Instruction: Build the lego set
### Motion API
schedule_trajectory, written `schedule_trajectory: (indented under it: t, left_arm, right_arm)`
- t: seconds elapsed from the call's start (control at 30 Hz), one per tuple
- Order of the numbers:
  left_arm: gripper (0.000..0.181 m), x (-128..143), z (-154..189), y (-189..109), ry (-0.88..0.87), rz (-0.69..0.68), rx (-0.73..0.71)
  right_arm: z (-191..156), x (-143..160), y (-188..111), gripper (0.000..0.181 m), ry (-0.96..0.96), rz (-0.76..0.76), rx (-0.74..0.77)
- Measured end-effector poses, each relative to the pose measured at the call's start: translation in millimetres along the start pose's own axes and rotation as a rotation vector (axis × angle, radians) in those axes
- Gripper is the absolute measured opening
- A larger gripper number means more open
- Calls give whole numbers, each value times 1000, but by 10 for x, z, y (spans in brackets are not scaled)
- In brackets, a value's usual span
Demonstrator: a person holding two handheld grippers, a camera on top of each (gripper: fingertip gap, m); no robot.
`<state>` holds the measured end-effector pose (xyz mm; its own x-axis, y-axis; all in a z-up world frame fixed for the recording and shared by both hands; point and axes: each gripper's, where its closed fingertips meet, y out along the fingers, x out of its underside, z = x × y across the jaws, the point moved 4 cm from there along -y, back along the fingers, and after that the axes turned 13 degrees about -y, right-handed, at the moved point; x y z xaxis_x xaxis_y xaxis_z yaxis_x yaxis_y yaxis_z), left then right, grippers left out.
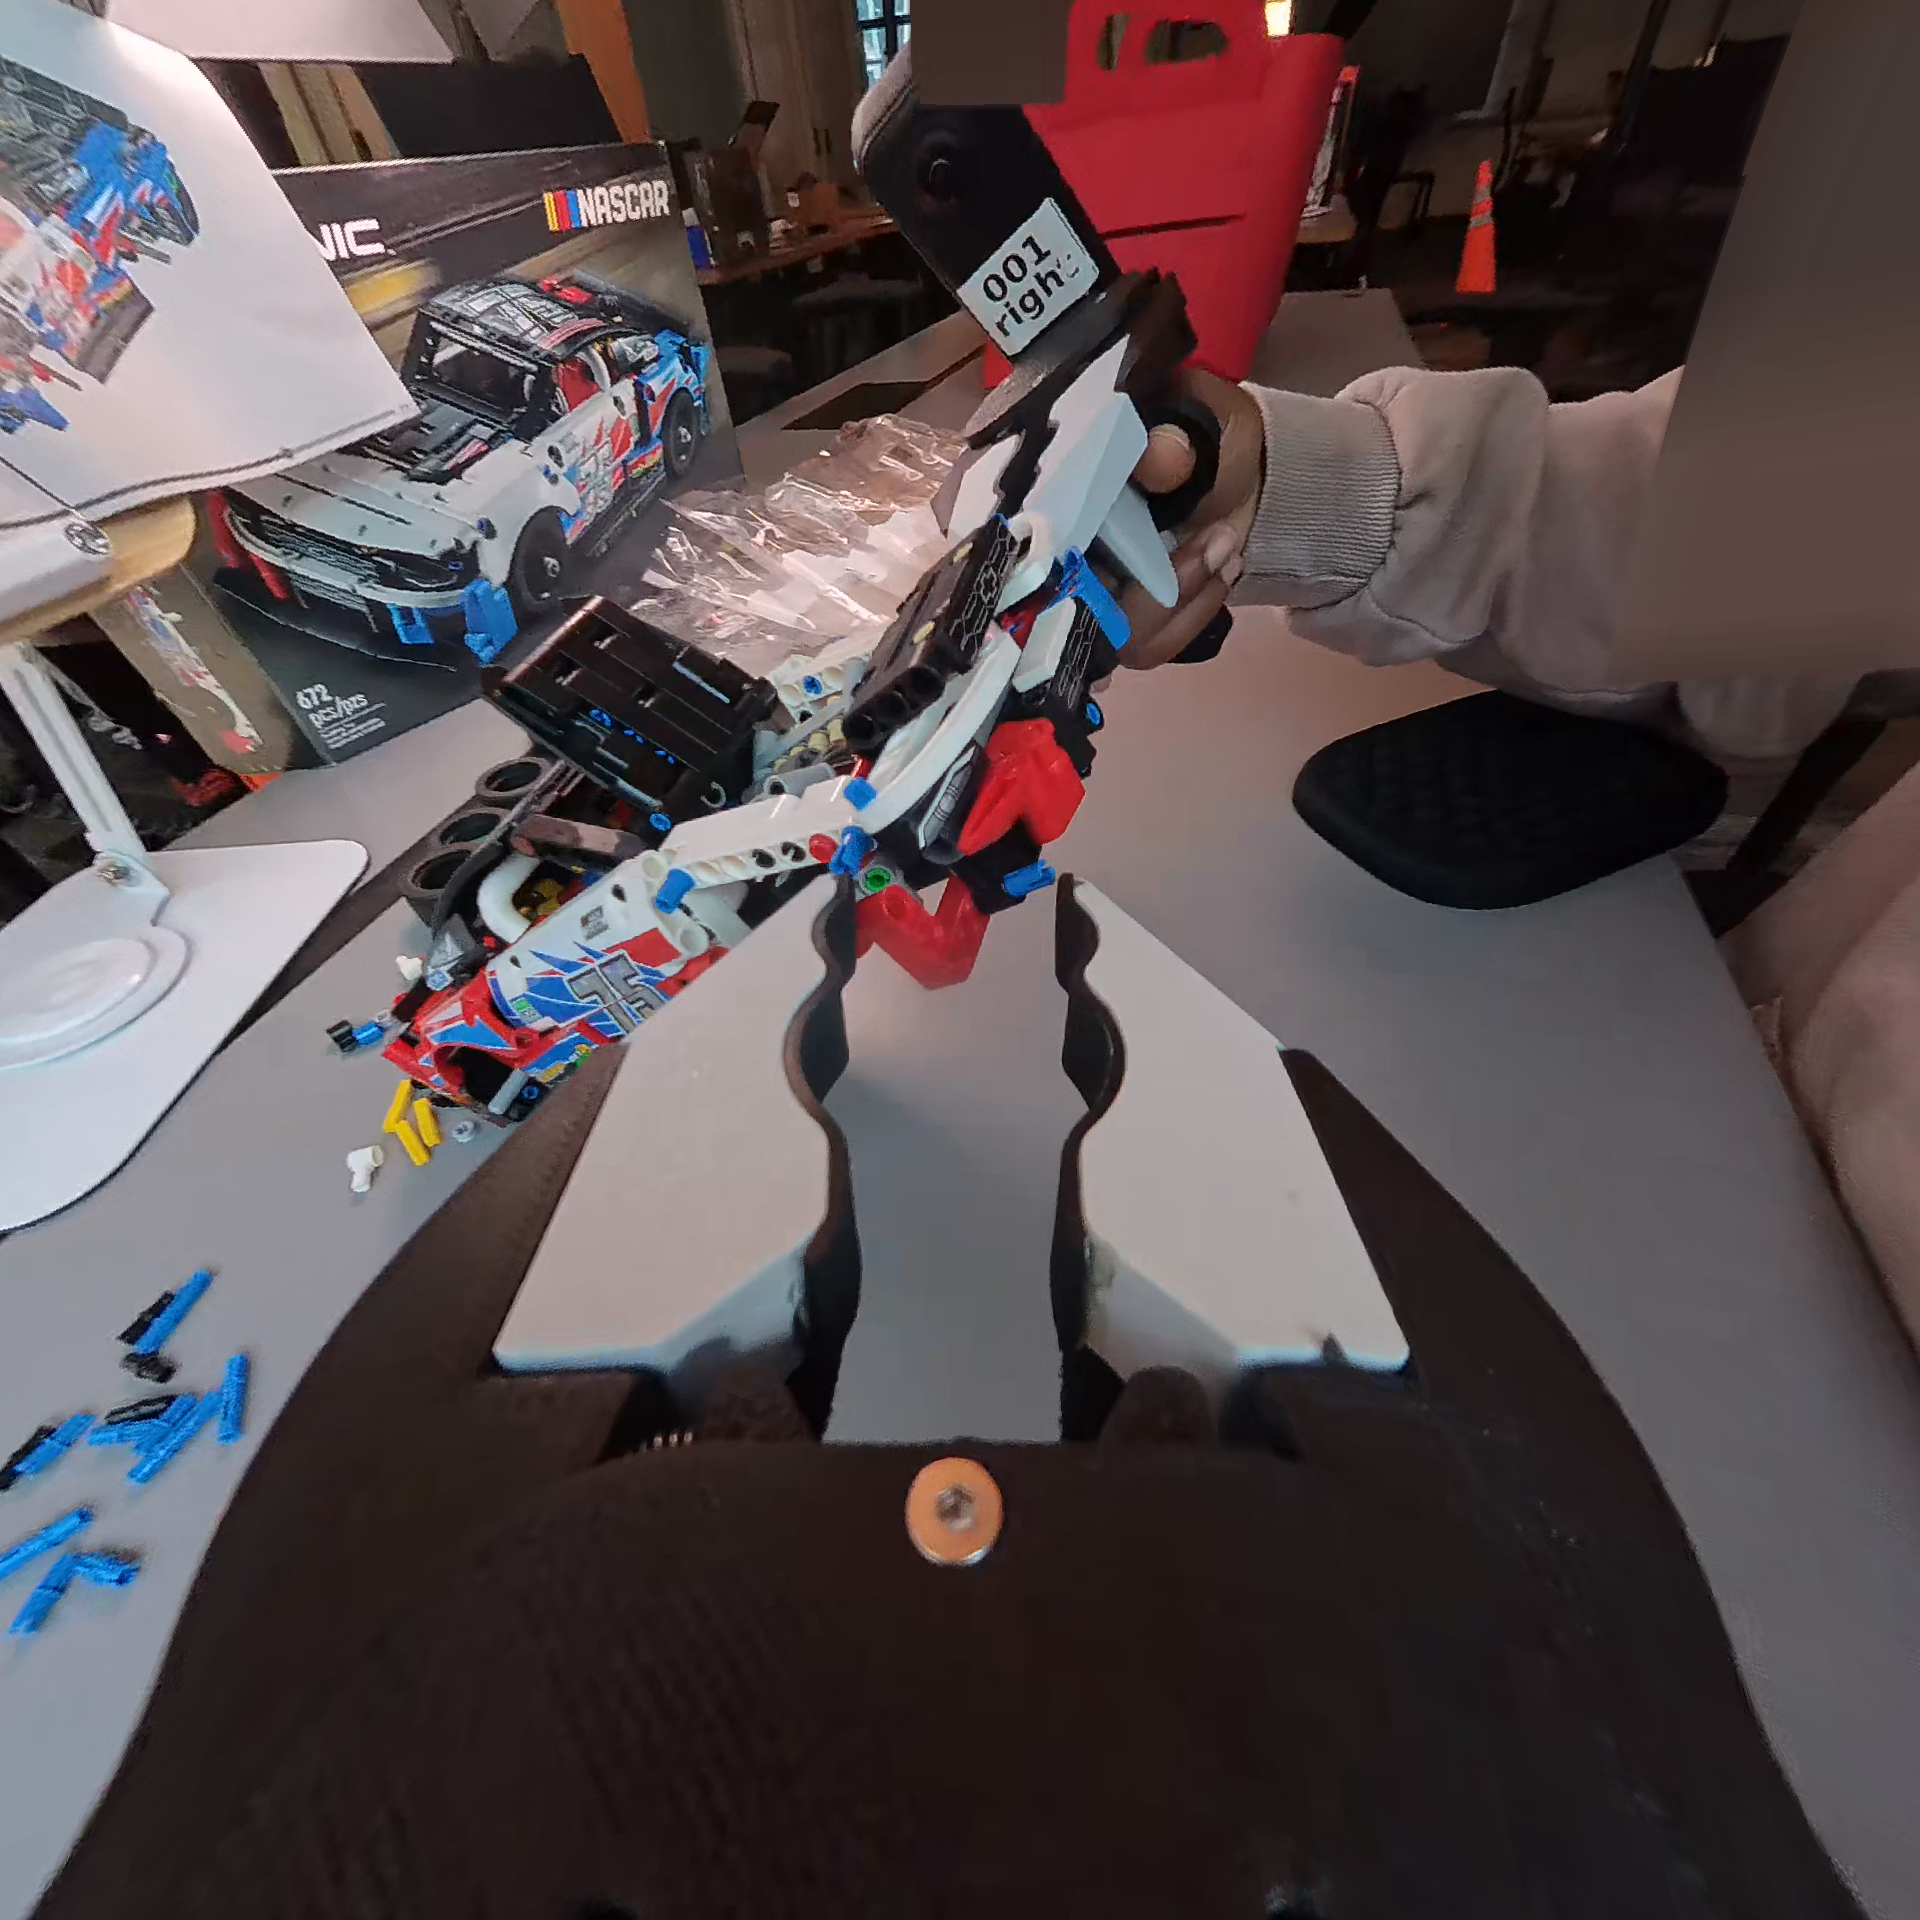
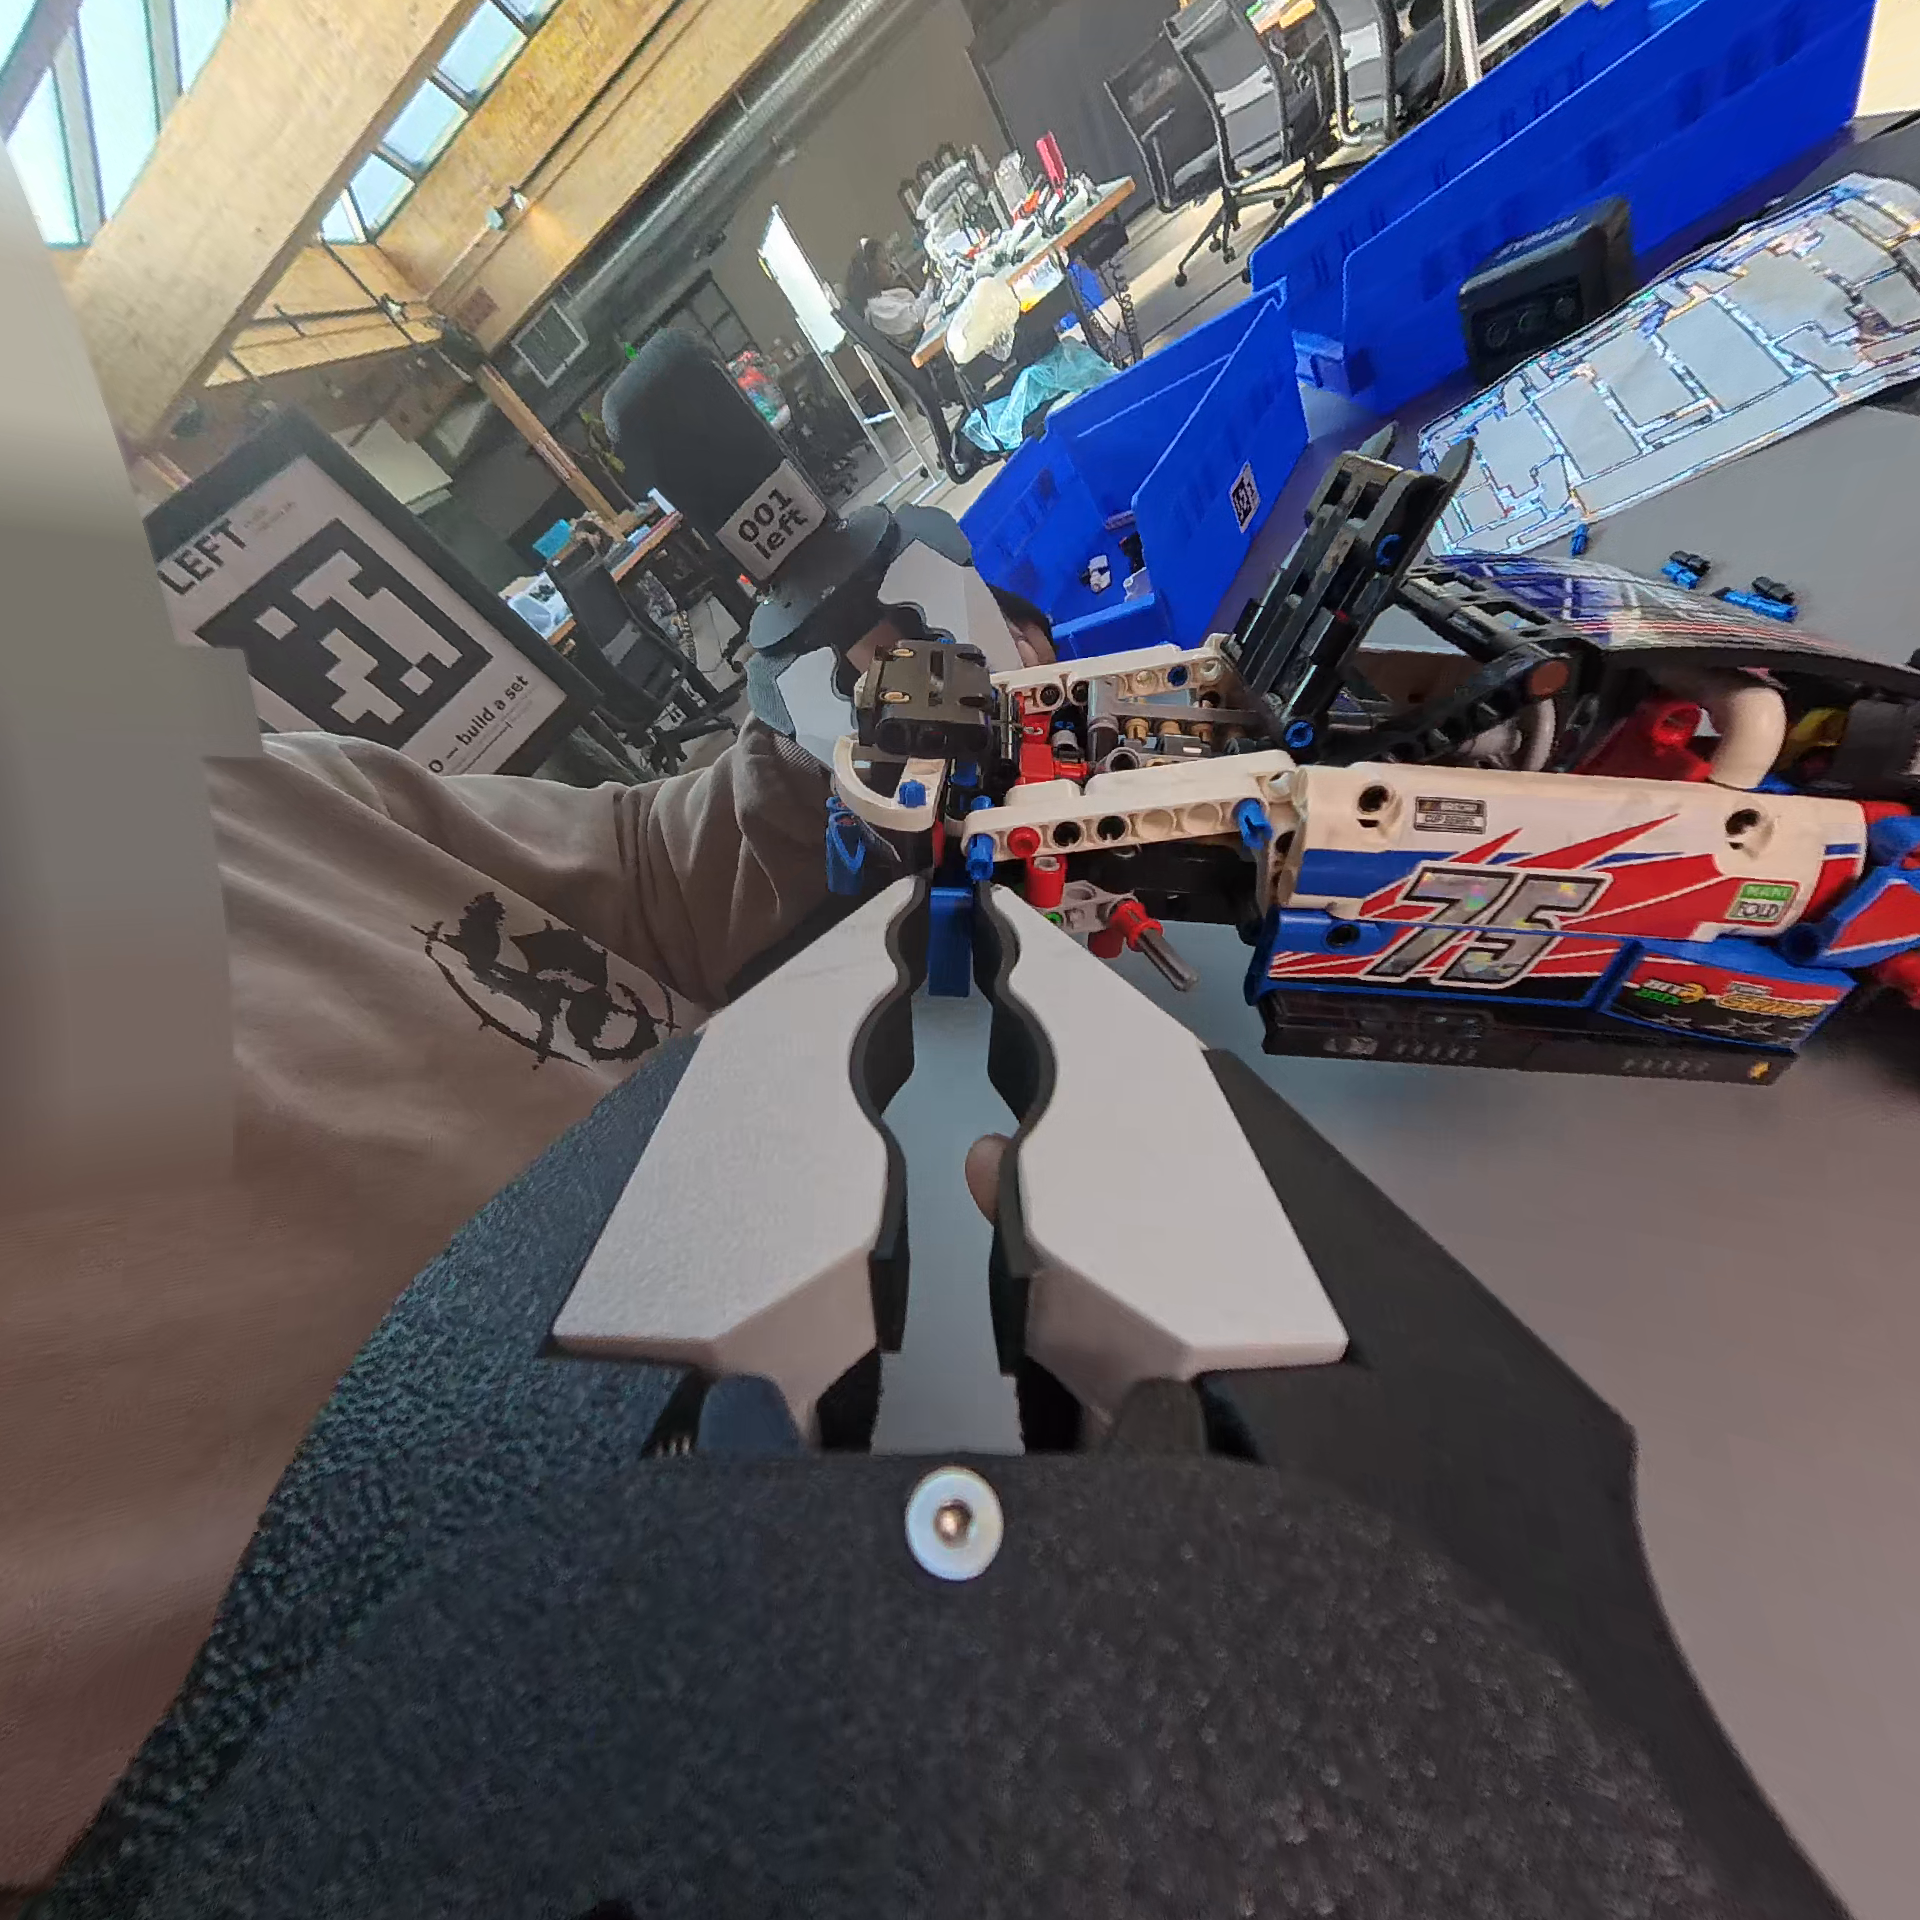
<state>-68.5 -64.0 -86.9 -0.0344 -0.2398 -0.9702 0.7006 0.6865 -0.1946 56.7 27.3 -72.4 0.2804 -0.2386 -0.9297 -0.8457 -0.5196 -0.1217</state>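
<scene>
Two grippers work the front end of the car [image 1: 665, 894], which sits half-built on the grey table [image 1: 1351, 1039], nose lifted toward the person.

Left gripper [image 1: 951, 899]: jaws parted by a clear gap, tips at a red piece [image 1: 935, 935] under the car's nose. The piece sits in the gap; contact with the pads can't be confirmed. In the right wrist view the left gripper [image 2: 914, 613] shows beyond the nose, mostly hidden by it.

Right gripper [image 2: 951, 899]: jaws nearly closed, pinching a blue piece [image 2: 951, 940] at the car's lower front corner. In the left wrist view the right gripper [image 1: 1039, 509] comes in from the far right, hand [image 1: 1195, 499] and beige sleeve [image 1: 1455, 499] behind it.

Car details: the side panel [image 2: 1538, 883] is white, red and blue, and a black frame [image 2: 1340, 582] is tilted up behind the engine bay.

Surroundings:
- loose blue pins [image 1: 135, 1423] near left on the table
- yellow pieces [image 1: 410, 1127] beside the car
- set box [image 1: 499, 436] far left, clear bags [image 1: 790, 551] just right of it
- blue bins [image 2: 1351, 312] far side, sticker sheet [image 2: 1704, 353] to their right
</scene>
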Motion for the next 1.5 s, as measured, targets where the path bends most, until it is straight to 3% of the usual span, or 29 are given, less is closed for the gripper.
schedule_trajectory:
  t: [0.43,1.5]
  left_arm:
    - [34,-195,-71,16,17,45,-40]
    - [31,-245,-27,154,58,70,-52]
  right_arm:
    - [60,-171,-40,4,40,84,-19]
    - [97,-78,-197,4,91,207,-61]
